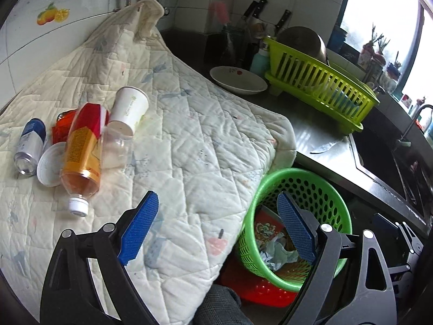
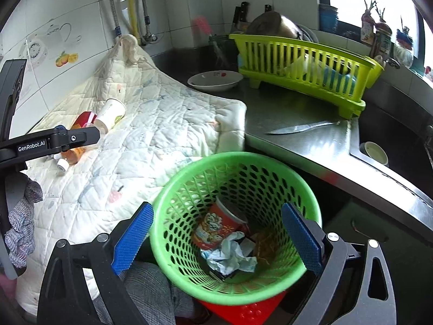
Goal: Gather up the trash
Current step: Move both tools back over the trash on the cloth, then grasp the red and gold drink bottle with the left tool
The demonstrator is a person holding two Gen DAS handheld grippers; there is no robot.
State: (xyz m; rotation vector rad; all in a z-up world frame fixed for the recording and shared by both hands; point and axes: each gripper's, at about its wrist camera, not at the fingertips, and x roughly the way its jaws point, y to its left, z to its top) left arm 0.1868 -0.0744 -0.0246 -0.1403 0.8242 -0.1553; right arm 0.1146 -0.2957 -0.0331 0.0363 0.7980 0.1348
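Note:
On the quilt (image 1: pixel 189 135) lies a pile of trash: an orange bottle (image 1: pixel 81 149) with a white cap, a white paper cup (image 1: pixel 130 111), a clear plastic cup (image 1: pixel 116 146), a blue-and-white can (image 1: pixel 29 146), a white lid (image 1: pixel 50 165) and a red wrapper (image 1: pixel 63 124). My left gripper (image 1: pixel 216 203) hangs open and empty over the quilt's near edge, right of the pile. My right gripper (image 2: pixel 216 211) is open and empty above the green basket (image 2: pixel 216 159), which holds a red cup (image 2: pixel 216 224) and crumpled paper (image 2: pixel 230 254).
The basket (image 1: pixel 297 173) stands on a red stool (image 2: pixel 243 311) below the counter edge. A knife (image 2: pixel 297 128) lies on the steel counter, with a white plate (image 2: pixel 213 81), a lime dish rack (image 2: pixel 297 62) and a sink (image 2: pixel 392 149) beyond.

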